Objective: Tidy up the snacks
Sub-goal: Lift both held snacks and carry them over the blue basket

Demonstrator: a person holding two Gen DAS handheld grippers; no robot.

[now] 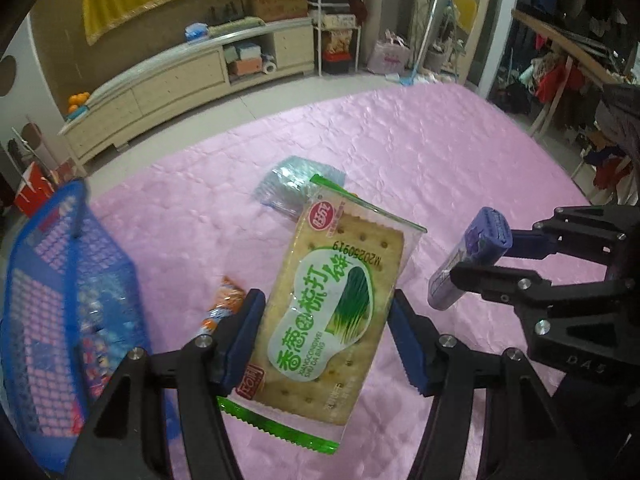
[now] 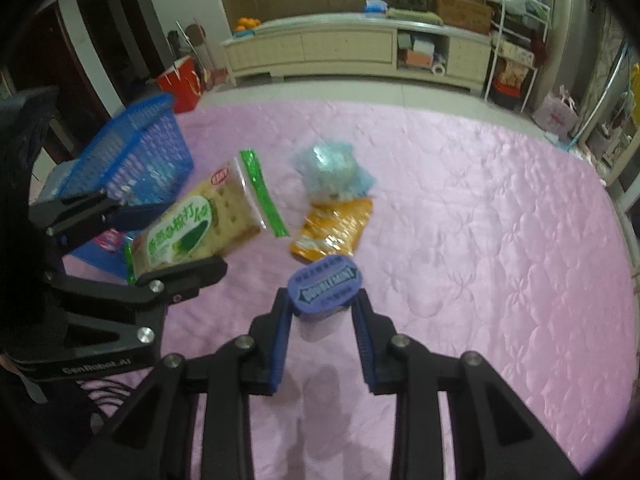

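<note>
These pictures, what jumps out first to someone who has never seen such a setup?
Each pair of jaws holds a snack above a pink quilted cloth: the left gripper clamps a green-and-white cracker packet, the right gripper a purple Doublemint container. A blue mesh basket sits at the cloth's left edge, and an orange packet and a pale blue bag lie loose mid-cloth.

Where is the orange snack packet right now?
The orange snack packet lies on the pink bedspread in the right wrist view, just in front of the pale blue bag and right of the cracker pack.
</note>
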